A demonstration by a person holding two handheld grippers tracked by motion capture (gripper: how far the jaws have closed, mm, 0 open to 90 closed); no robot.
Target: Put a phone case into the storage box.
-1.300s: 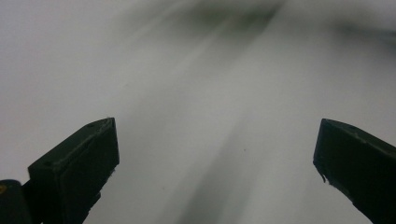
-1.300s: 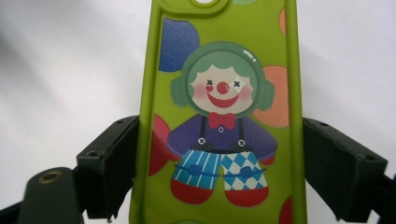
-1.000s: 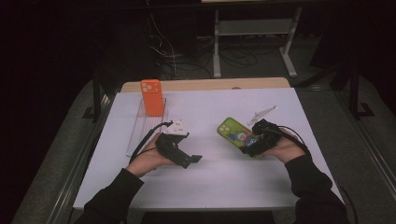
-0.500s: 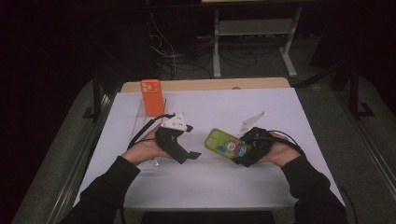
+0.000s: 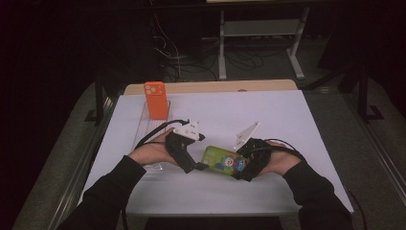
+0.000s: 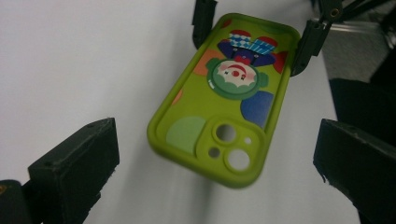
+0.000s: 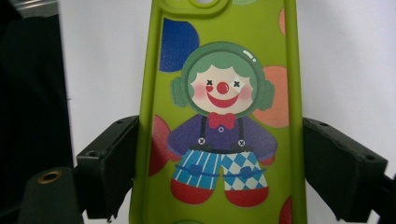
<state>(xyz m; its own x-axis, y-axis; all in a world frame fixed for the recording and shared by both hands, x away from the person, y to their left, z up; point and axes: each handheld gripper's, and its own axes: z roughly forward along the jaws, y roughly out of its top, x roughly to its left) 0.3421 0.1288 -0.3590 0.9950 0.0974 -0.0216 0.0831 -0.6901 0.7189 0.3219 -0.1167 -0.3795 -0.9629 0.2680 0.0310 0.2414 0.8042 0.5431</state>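
A lime-green phone case (image 5: 223, 160) printed with a clown hangs just above the white table, its shadow below it. My right gripper (image 5: 242, 165) is shut on it, and in the right gripper view its black jaws (image 7: 219, 154) press on both long edges of the case (image 7: 224, 93). My left gripper (image 5: 197, 166) is open right at the case's camera-cutout end. In the left gripper view that end of the case (image 6: 219, 102) lies between and beyond the wide-apart jaws of the left gripper (image 6: 219, 140) and touches neither. The right gripper (image 6: 257, 28) clamps the far end.
An orange phone (image 5: 155, 99) stands upright on a clear stand (image 5: 142, 125) at the back left of the white table (image 5: 287, 120). A wooden board edge (image 5: 215, 86) runs along the far side. Dark floor, cables and a metal frame lie beyond.
My right gripper has carried the green case leftward across the table, up to the left gripper. The left hand has hardly moved.
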